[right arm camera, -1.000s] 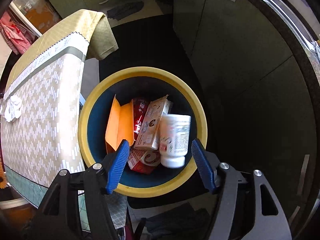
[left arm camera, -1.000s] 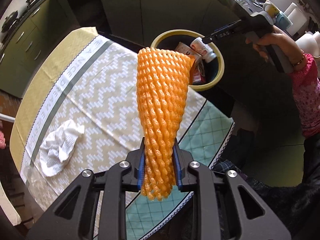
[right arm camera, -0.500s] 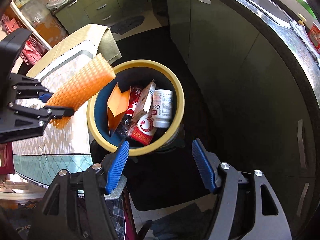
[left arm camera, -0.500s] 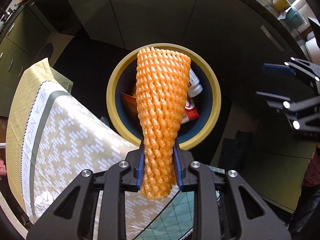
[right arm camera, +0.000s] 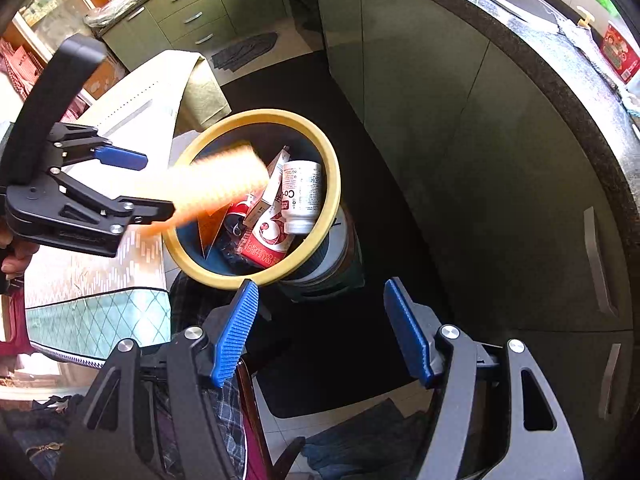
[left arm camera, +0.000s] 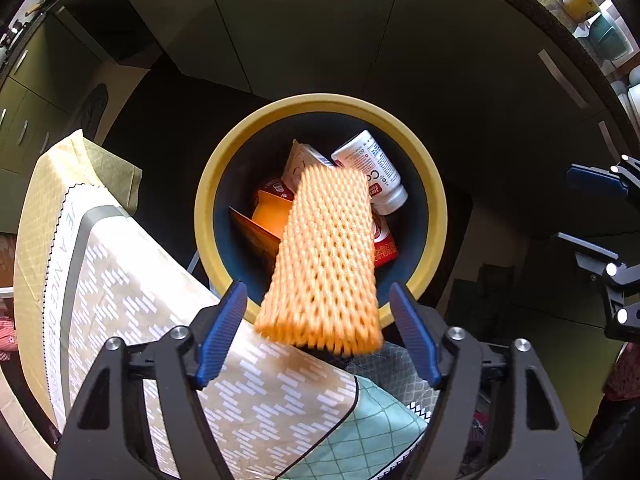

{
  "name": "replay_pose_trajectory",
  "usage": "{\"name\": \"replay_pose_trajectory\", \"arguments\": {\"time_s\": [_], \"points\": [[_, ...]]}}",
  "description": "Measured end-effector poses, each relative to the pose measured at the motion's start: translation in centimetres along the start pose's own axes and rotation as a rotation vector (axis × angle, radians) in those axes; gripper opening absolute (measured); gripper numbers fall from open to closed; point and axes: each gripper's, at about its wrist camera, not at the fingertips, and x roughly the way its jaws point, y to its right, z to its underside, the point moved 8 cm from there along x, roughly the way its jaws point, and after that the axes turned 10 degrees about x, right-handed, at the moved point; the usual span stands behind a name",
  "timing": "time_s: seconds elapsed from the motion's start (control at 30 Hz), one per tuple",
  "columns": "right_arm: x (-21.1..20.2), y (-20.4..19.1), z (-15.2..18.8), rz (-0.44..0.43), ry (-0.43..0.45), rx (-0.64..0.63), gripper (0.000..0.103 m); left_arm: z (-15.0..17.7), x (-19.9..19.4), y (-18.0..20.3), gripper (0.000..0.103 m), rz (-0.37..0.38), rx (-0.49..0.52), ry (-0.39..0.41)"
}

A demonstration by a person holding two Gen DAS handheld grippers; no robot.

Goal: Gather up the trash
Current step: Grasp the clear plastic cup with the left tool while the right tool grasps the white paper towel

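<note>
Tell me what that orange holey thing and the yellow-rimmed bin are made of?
The orange net sleeve looks like soft foam mesh, matte and squishy: it shows a woven lattice of puffy strands with holes. The bin looks like hard plastic, with a smooth yellow rim and a dark inside. The white bottle in it also seems plastic, slightly glossy under its printed label.

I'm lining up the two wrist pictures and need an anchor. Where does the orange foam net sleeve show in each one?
Left wrist view: the orange foam net sleeve fills the centre, loose between the opening jaws of the left gripper, over the bin's near rim.
Right wrist view: it shows blurred at centre left, beside the left gripper, over the bin's left rim.
Shared landmark: the yellow-rimmed bin, with the white bottle inside.
</note>
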Motion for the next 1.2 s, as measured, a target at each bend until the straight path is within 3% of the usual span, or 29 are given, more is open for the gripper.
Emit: {"name": "replay_pose_trajectory", "arguments": {"time_s": [0.17, 0.3, 0.43, 0.57, 0.73, 0.87, 0.97, 1.13, 1.2], "points": [[-1.0, -1.3, 0.2, 0.01, 0.016, -0.016, 0.065, 1.8, -1.8, -1.5, 0.074, 0.033, -0.045, 0.042], [-2.3, -3.9, 0.5, -0.001, 0.032, -0.059, 0.065, 5.3, -6.4, -3.2, 0.074, 0.021, -0.051, 0.098], [-2.8, -9.2, 0.3, -0.047, 0.046, -0.163, 0.065, 13.2, -11.3, -7.3, 0.074, -0.044, -0.111, 0.131], [-1.2, -17.3, 0.2, -0.098, 0.007, -0.328, 0.065, 23.7, -13.2, -14.0, 0.074, -0.175, -0.244, 0.096], [1.4, -27.9, 0.5, -0.136, -0.056, -0.519, 0.066, 36.7, -12.0, -23.5, 0.074, -0.238, -0.529, 0.007], [2.6, -35.0, 1.1, -0.149, -0.095, -0.628, 0.066, 44.2, -9.5, -29.7, 0.075, -0.215, -0.736, -0.026], [3.2, -38.8, 1.8, -0.14, -0.113, -0.687, 0.066, 46.2, -7.7, -32.5, 0.075, -0.155, -0.816, -0.007], [3.9, -41.9, 3.3, -0.135, -0.144, -0.76, 0.066, 46.0, -6.8, -32.6, 0.074, -0.172, -0.739, 0.025], [4.3, -42.5, 3.4, -0.131, -0.154, -0.774, 0.066, 45.5, -6.7, -32.1, 0.059, -0.208, -0.686, 0.023]]}}
